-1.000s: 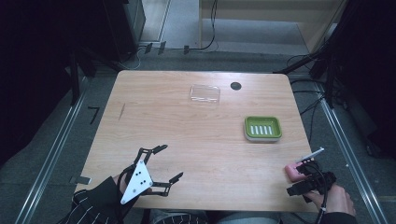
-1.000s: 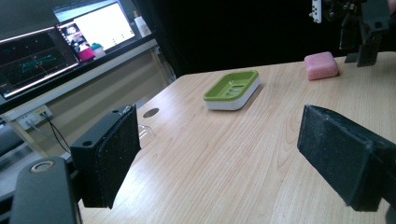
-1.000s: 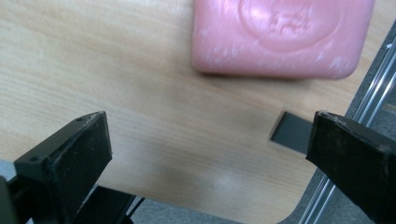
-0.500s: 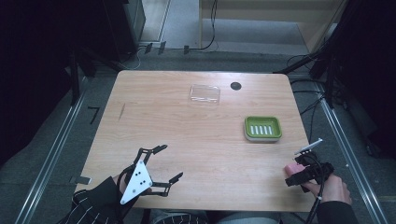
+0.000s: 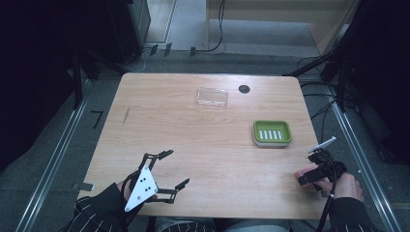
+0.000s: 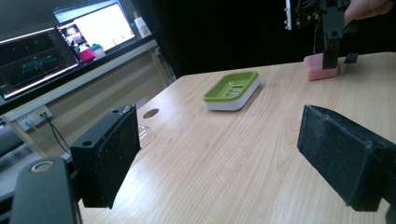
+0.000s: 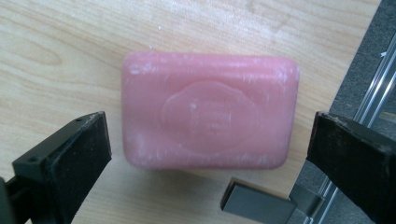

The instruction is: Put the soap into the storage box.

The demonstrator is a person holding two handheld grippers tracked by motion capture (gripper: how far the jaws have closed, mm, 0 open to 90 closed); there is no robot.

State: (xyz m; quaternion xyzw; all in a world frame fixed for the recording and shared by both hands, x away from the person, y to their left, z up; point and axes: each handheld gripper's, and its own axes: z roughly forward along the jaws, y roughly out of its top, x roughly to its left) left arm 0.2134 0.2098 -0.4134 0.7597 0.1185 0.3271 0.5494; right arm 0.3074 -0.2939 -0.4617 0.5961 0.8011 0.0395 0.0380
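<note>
So the right tool (image 7: 208,154) is now hanging right over the pink soap (image 7: 209,116) at the worktop's (image 5: 203,140) near right corner, jaws spread either side, while the left tool (image 5: 167,169) is idling open.

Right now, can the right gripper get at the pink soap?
Probably yes. The right gripper hangs open directly over the pink soap, its fingers straddling both short ends with nothing between, though the soap lies near the table edge.
</note>
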